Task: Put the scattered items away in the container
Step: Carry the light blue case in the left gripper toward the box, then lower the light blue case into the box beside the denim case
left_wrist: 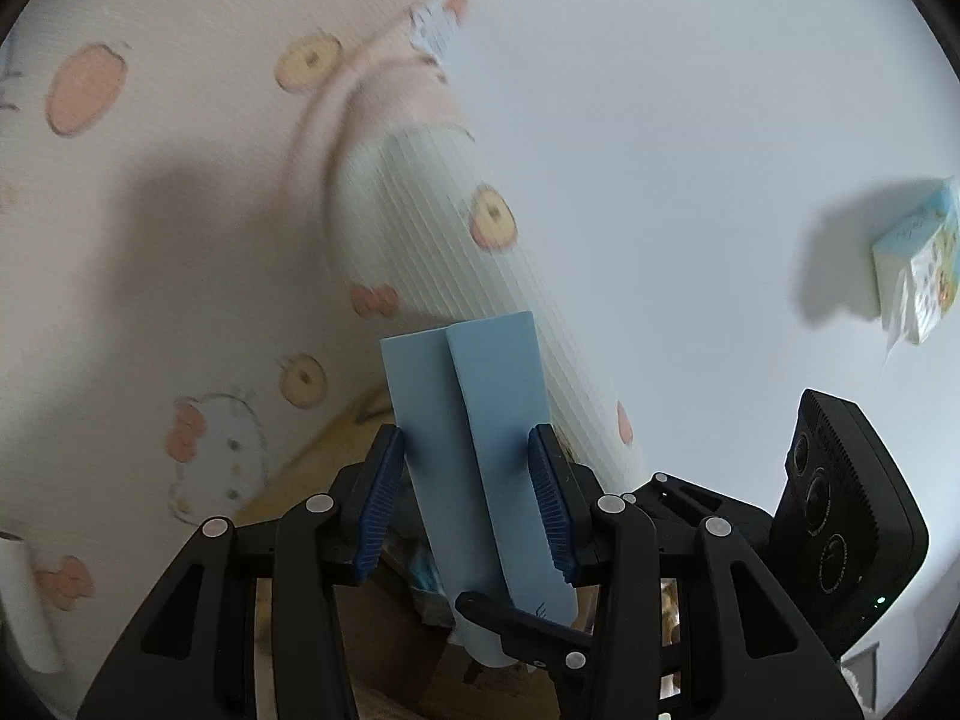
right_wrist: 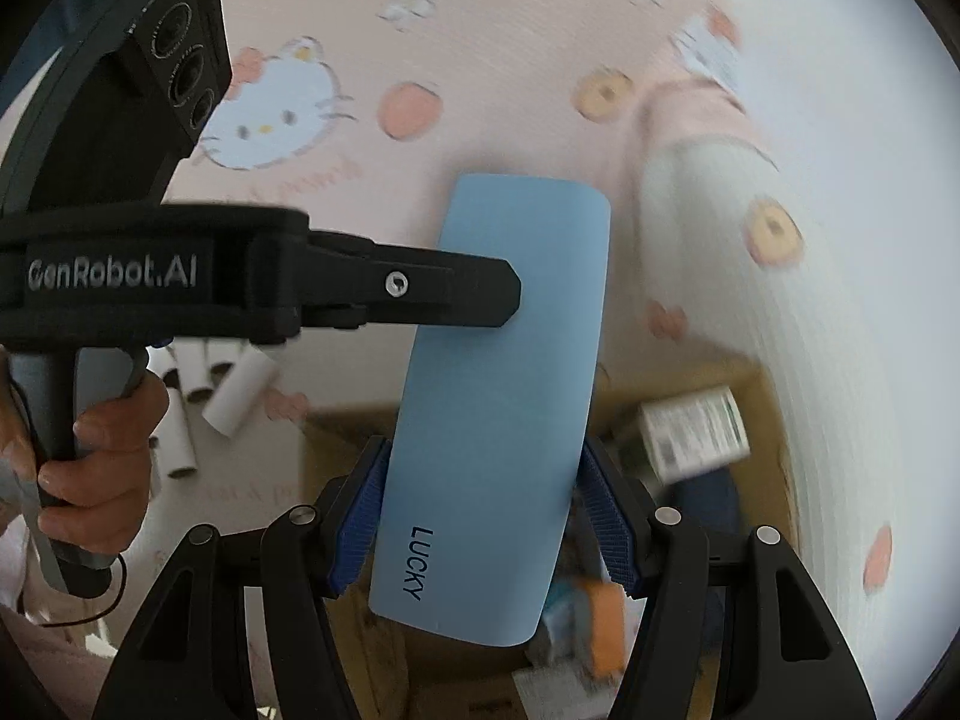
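Both hand-held grippers held the same light blue case [right_wrist: 498,396], which carried the word "LUCKY" near one end. In the right wrist view, the right hand-held gripper [right_wrist: 483,528] stood about half open, and its blue ribbed pads [right_wrist: 360,525] pressed on the two long sides of the case near the printed end. The left hand-held gripper [right_wrist: 516,294] came in from the left of that view and touched the case higher up; a hand [right_wrist: 102,450] gripped its handle. In the left wrist view, the left hand-held gripper [left_wrist: 468,504] was also about half open, with its pads closed on the narrow edges of the case [left_wrist: 474,450].

The case hung above an open cardboard box [right_wrist: 774,420], which already contained a white labelled packet [right_wrist: 696,432] and other blurred items. Under everything lay a pink mat with a cat pattern [right_wrist: 420,48]. Several white paper tubes [right_wrist: 240,390] lay on the mat beside the box. A small printed carton [left_wrist: 918,264] was seen well apart, at the right edge of the left wrist view.
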The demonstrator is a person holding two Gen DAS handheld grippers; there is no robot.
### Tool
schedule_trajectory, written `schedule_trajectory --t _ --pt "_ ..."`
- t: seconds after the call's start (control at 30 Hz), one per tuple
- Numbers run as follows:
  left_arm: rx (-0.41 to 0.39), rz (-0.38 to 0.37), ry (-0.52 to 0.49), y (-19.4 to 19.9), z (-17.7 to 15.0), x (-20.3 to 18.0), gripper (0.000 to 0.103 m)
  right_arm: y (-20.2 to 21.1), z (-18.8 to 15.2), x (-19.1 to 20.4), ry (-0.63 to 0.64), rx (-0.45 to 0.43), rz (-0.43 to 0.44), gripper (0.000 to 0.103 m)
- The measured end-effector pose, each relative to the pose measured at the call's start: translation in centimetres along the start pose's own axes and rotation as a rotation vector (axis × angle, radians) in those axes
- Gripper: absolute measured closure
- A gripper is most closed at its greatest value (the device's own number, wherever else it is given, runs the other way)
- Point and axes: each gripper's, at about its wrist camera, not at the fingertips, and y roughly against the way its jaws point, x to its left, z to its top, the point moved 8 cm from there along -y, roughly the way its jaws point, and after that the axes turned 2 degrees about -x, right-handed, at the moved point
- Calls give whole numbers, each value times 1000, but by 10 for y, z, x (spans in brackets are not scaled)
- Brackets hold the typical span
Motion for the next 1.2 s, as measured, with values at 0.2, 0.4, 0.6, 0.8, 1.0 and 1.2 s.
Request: schedule_trajectory --t 0.2,0.4,0.6,0.8,1.0,1.2 --pt "20 -27 40 -25 -25 -15 57 9 -32 -26 -15 56 -23 42" --pt "44 -14 54 -48 -32 -22 57 11 -51 -40 -4 76 -7 42" --pt "90 -9 72 -66 -50 -20 56 6 -68 -50 -19 104 29 42" --pt "183 1 88 -94 -79 -16 57 -7 -102 -56 -25 223 44 42" --pt "239 8 161 -113 -89 -8 57 -19 -118 -65 -31 278 57 42" --pt "274 11 203 -131 -96 -6 57 -28 -120 -78 -8 299 39 43"
